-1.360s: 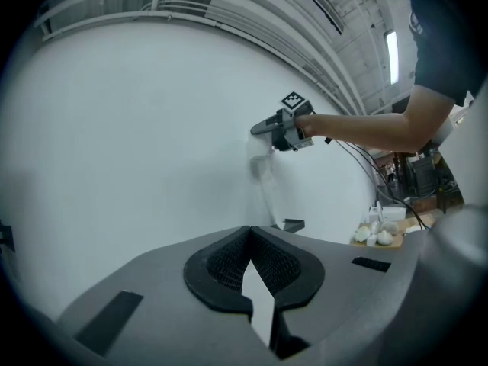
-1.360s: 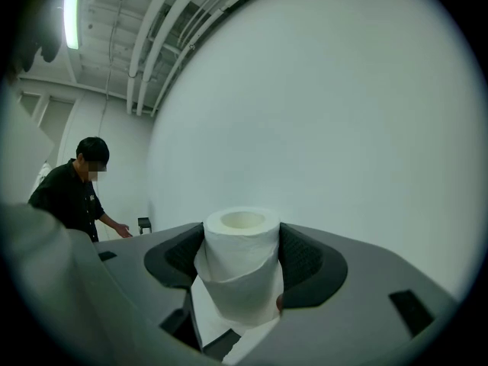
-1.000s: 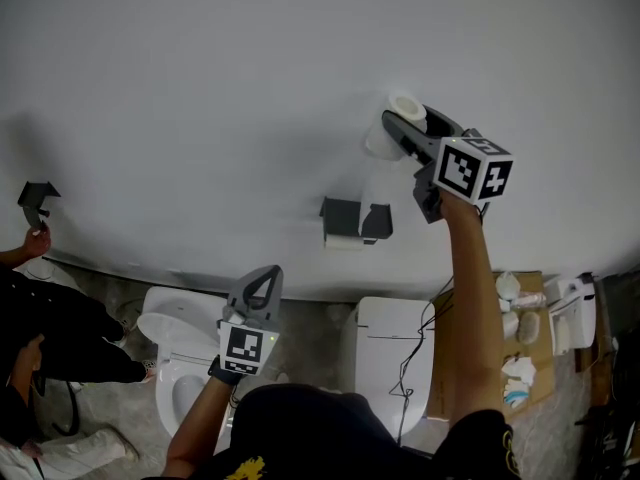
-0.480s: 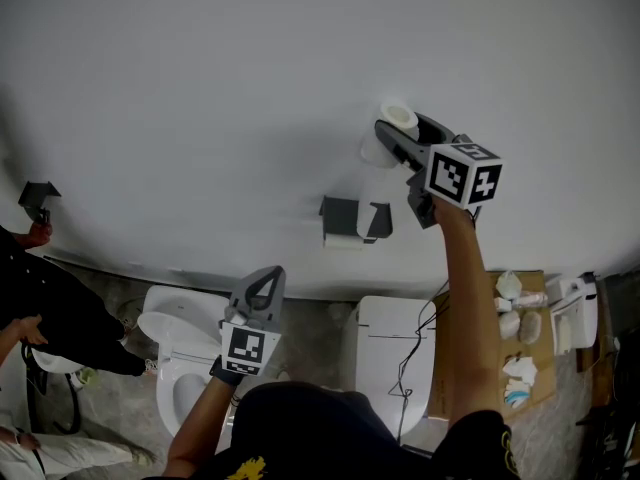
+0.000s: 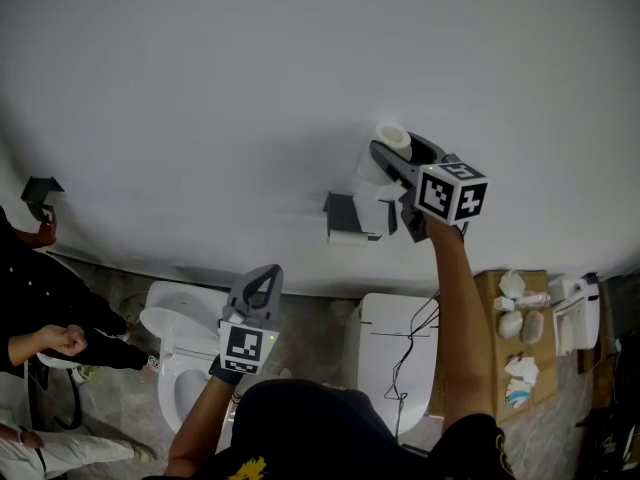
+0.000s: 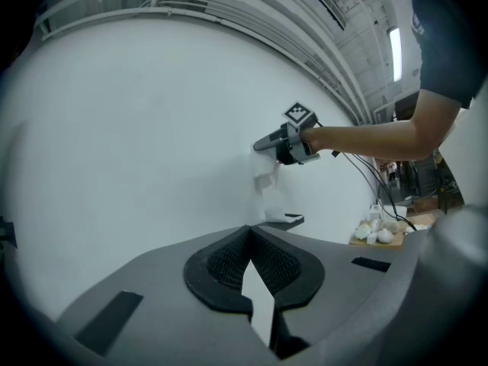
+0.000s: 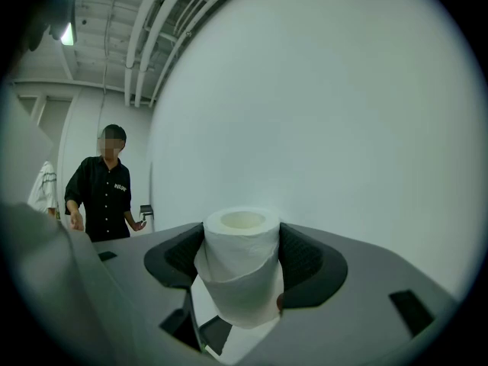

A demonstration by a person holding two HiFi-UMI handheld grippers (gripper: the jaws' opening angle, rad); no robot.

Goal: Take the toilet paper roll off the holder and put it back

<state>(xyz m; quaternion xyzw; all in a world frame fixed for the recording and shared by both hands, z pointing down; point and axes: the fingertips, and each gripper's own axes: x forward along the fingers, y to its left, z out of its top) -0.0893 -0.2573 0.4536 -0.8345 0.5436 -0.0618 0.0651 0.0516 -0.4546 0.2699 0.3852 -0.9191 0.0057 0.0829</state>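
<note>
Wall [image 5: 200, 88] left of and above the holder [image 5: 345, 213] is bare: open approach from those sides. The holder juts from the wall. The toilet paper roll [image 5: 390, 134], clamped in the right gripper [image 5: 392, 150], blocks the holder's upper right, with a paper tail hanging there. Below stand an open toilet [image 5: 185, 353] and a closed white unit [image 5: 395, 348]. Left gripper [image 5: 258, 293] low, well apart. Bystander [image 5: 40, 308] far left.
</note>
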